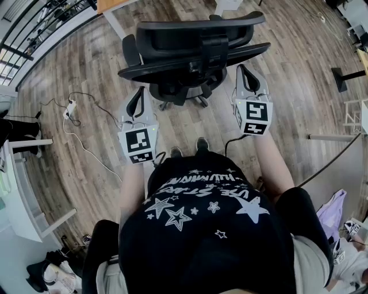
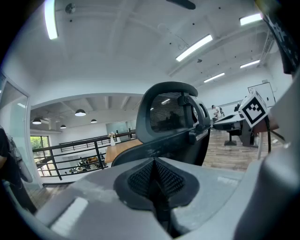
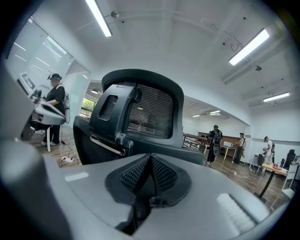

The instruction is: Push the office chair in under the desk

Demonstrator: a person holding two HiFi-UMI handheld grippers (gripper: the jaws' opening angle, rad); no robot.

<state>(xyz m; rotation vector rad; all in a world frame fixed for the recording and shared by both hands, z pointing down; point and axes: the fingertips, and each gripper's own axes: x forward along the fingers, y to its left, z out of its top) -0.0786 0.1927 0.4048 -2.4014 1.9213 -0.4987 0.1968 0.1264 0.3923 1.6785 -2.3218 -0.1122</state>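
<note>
A black office chair (image 1: 192,49) stands in front of me with its back toward me; its headrest (image 2: 171,112) fills the middle of the left gripper view and its headrest (image 3: 136,105) the middle of the right gripper view. The wooden desk (image 1: 112,6) shows only as a corner at the top, beyond the chair. My left gripper (image 1: 136,99) is shut and empty, just short of the chair back's left end. My right gripper (image 1: 246,73) is shut and empty, close to the back's right end. Whether either tip touches the chair I cannot tell.
A white power strip and cables (image 1: 70,108) lie on the wood floor to the left. A white table (image 1: 20,189) stands at the left edge. A black stand base (image 1: 339,77) sits on the right. Other people stand far off (image 3: 215,140).
</note>
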